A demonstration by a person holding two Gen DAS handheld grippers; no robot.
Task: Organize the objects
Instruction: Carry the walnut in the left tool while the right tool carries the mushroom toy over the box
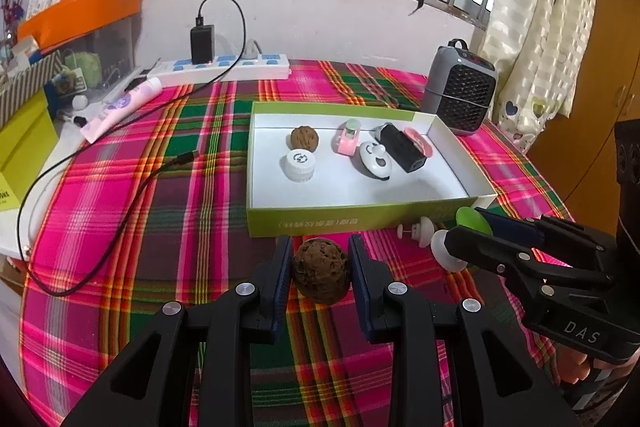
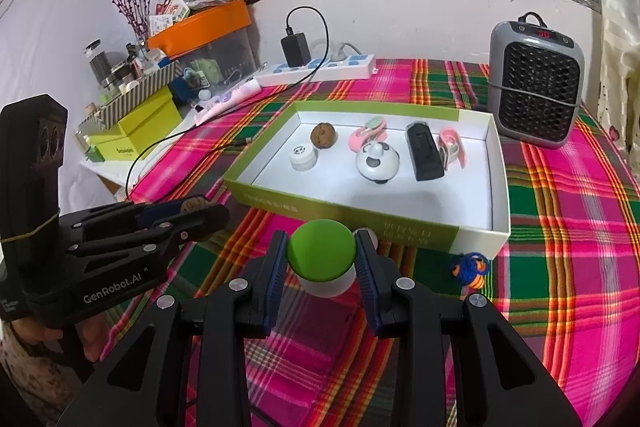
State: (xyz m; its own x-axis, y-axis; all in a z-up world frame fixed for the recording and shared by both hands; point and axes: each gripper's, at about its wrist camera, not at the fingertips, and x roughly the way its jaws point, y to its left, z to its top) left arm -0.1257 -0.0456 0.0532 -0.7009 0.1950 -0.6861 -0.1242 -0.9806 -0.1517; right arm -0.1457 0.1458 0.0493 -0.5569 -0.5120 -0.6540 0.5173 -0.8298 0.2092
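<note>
My left gripper (image 1: 320,259) is shut on a brown walnut (image 1: 320,275), held just above the plaid cloth in front of the green-sided box (image 1: 360,219). My right gripper (image 2: 322,259) is shut on a green-and-white mushroom toy (image 2: 322,257), near the box's front wall (image 2: 360,223); it also shows in the left wrist view (image 1: 474,221). The box holds a second walnut (image 1: 305,138), a white cap (image 1: 298,167), a pink toy car (image 1: 347,139), a panda toy (image 1: 374,161), a black block (image 1: 402,147) and a pink clip (image 1: 419,141).
A white peg-shaped piece (image 1: 420,231) lies before the box. An orange-and-blue knitted toy (image 2: 468,269) lies by the box's right corner. A grey heater (image 2: 536,83) stands behind right. A power strip (image 1: 224,67), a black cable (image 1: 120,203) and stacked boxes (image 2: 136,131) are left.
</note>
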